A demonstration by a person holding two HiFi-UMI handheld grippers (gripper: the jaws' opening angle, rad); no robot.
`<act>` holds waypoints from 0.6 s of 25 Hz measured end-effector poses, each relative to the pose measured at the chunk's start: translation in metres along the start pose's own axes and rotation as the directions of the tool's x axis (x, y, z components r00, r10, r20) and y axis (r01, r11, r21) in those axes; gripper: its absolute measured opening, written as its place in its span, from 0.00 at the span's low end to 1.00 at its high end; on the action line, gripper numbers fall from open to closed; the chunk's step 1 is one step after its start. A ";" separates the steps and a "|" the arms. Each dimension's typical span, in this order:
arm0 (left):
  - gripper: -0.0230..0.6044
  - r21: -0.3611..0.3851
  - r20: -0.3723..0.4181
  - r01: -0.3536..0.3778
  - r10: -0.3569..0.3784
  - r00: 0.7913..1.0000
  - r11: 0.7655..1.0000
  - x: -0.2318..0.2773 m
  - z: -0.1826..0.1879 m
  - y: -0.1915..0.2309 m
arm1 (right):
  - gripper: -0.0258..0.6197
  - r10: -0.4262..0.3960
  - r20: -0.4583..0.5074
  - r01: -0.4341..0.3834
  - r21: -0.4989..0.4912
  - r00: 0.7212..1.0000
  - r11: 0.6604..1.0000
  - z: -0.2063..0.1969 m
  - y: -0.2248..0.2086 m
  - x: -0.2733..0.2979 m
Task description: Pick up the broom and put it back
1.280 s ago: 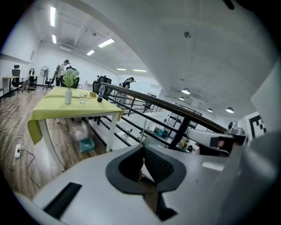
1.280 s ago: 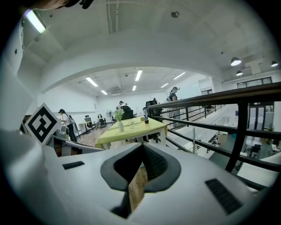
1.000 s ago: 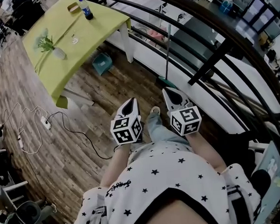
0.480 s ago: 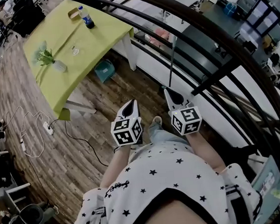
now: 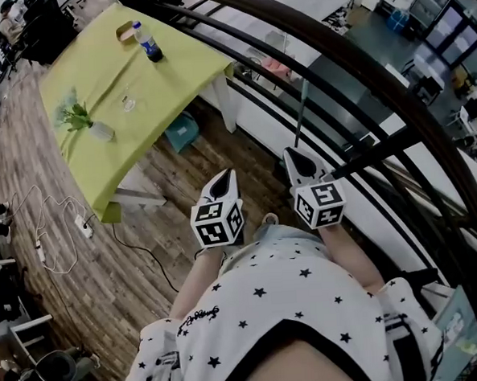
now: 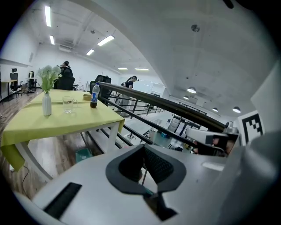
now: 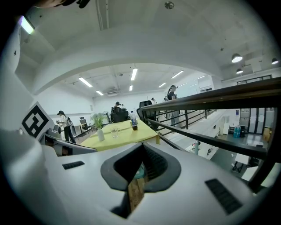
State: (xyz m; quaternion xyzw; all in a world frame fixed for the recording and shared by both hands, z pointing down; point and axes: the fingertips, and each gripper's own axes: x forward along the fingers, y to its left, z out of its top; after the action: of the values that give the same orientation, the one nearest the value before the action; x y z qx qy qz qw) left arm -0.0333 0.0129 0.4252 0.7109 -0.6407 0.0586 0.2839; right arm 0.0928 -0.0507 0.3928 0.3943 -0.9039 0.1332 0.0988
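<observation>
Against the railing (image 5: 373, 152), just beyond the right gripper (image 5: 293, 152), the broom (image 5: 301, 116) stands near upright, touched by neither gripper. Right gripper jaws are together, empty. Left gripper (image 5: 224, 174) jaws appear likewise together, holding nothing.

floor (image 5: 91, 291): wood planks | table (image 5: 159, 86): yellow-green cloth | railing (image 5: 376, 66): black, curved | ceiling: strip lights (image 6: 105, 40) lit

Head view looks steeply down over my left gripper (image 5: 226, 174) and right gripper (image 5: 291, 153). Gripper views sit close behind jaws, facing forward; all share long yellow-green clothed table (image 5: 159, 78), black metal railing (image 7: 219, 97).
</observation>
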 end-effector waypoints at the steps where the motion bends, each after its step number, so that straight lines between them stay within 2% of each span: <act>1: 0.05 0.000 0.001 0.001 -0.001 1.000 1.000 0.006 0.002 0.002 | 0.03 0.000 0.000 0.000 -0.001 1.000 1.000 0.001 -0.004 0.006; 15: 0.05 -0.044 -0.014 0.003 -0.004 1.000 0.999 0.063 0.014 0.020 | 0.03 -0.015 -0.038 0.014 -0.029 0.999 0.999 -0.001 -0.037 0.059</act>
State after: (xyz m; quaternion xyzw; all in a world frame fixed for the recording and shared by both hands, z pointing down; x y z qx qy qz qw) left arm -0.0452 -0.0490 0.4483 0.7053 -0.6385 0.0490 0.3042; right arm 0.0810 -0.1154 0.4164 0.3966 -0.9008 0.1271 0.1226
